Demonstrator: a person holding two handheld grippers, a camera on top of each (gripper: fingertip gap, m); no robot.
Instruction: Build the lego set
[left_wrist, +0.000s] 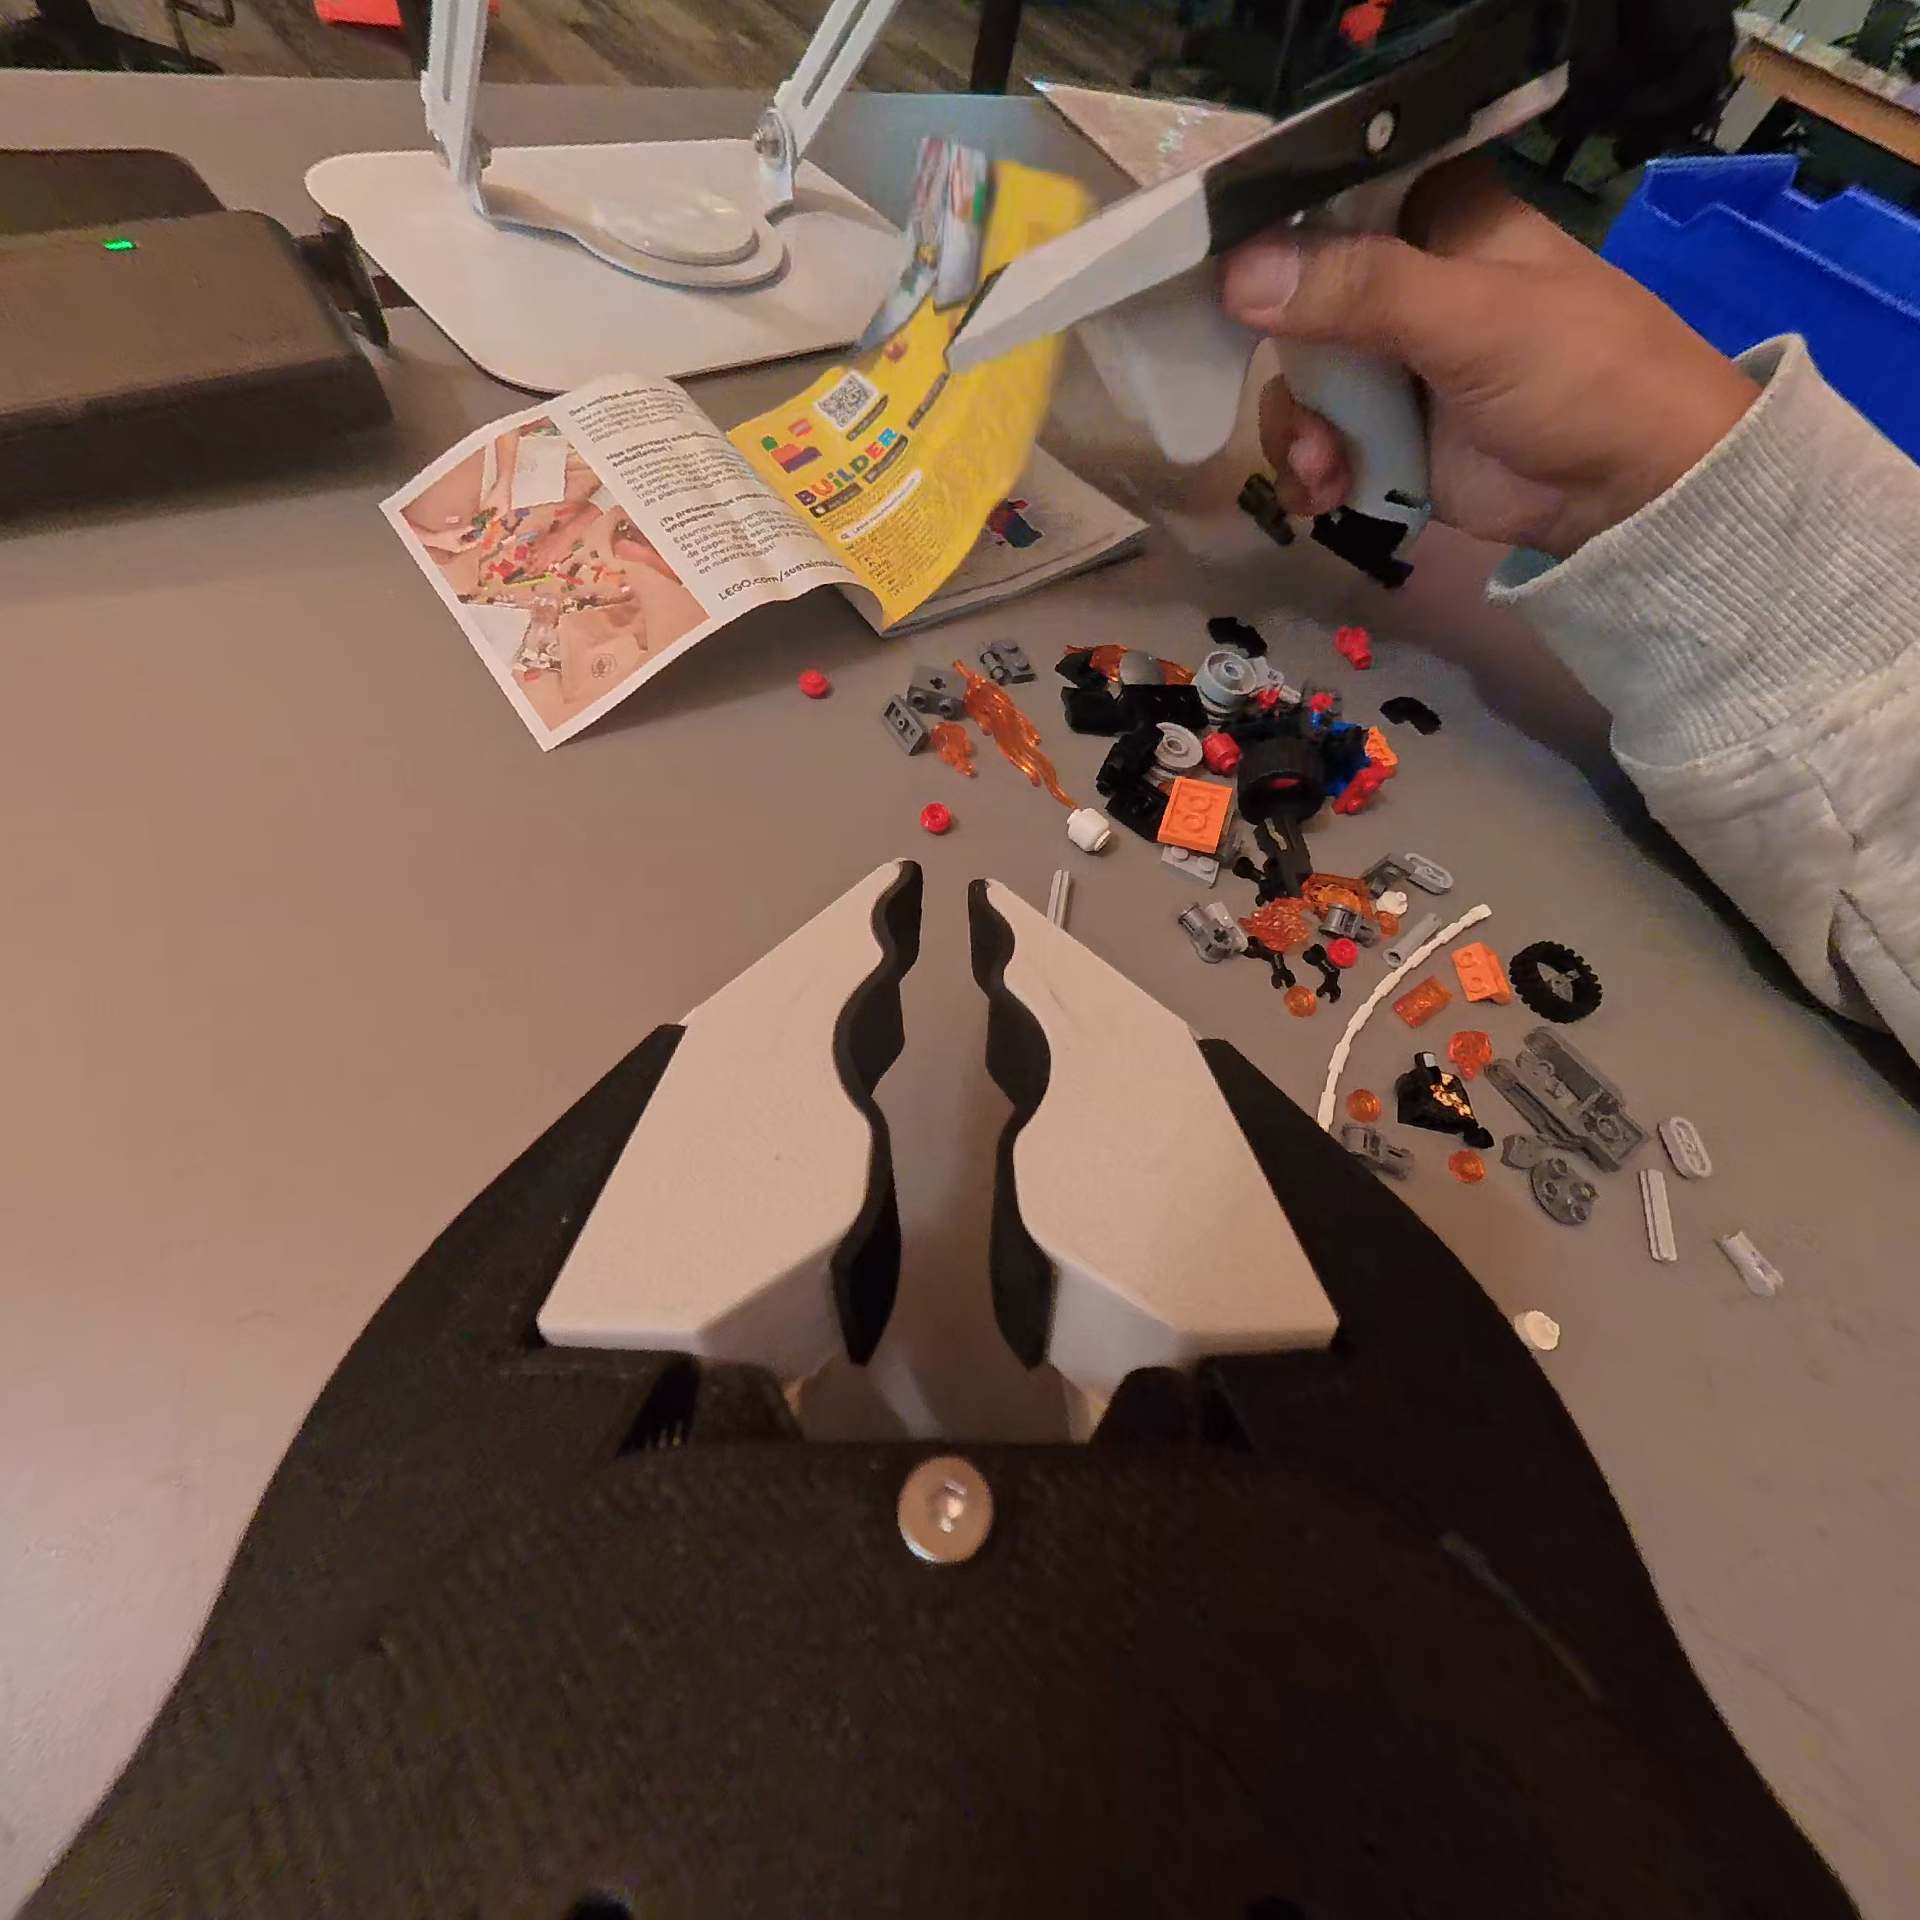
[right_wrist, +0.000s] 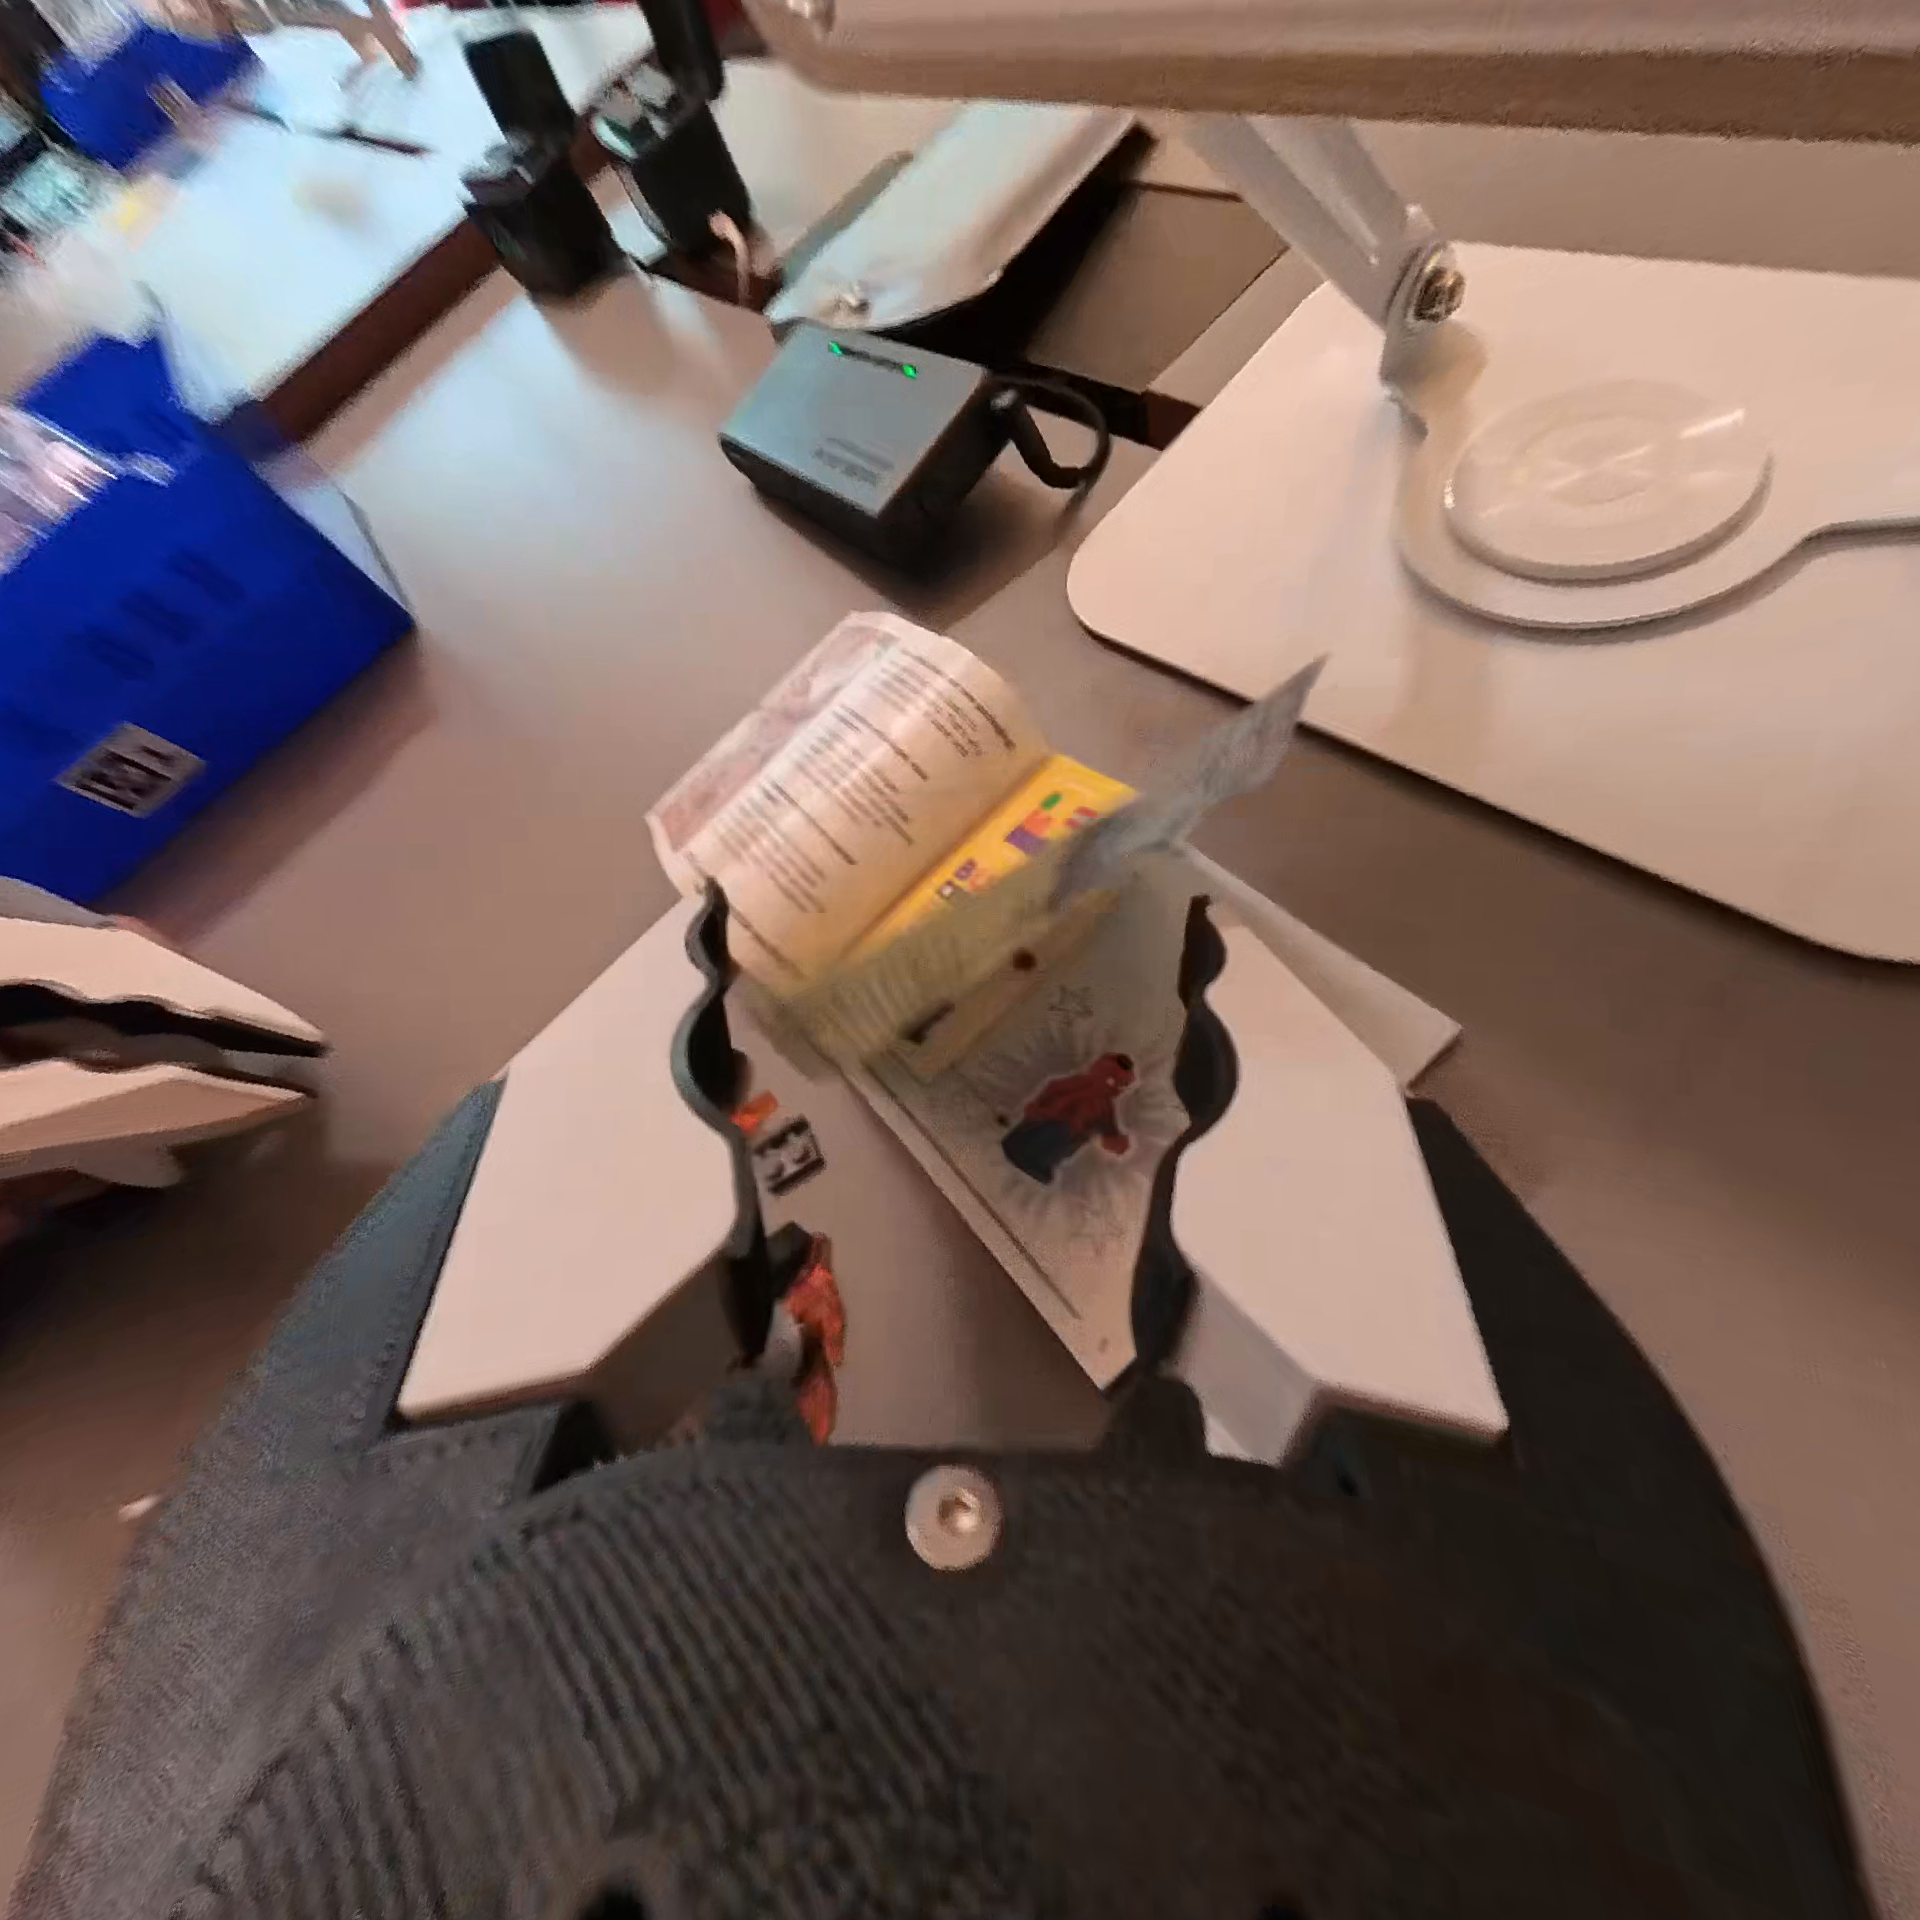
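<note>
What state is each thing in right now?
Instruction booklet: open, yellow page lifted and blurred.
Lego pieces: loose, scattered on the table, unassembled.
Left gripper: slightly open, empty.
Right gripper: open wide over the booklet.
Grey box: green lights on.

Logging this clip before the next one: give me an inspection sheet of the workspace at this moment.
Surface: grey table, bare in front of the left gripper.
Job's things: loose lego pieces scattered right of centre; instruction booklet open, yellow page lifted and blurred.
Clutter: white stand base; dark box with green light.
Grippers: left gripper nearly closed, empty; right gripper open over the booklet, held by a hand.
Cables: black cable at the dark box.
Surroundings: blue bin beyond the table.
</note>
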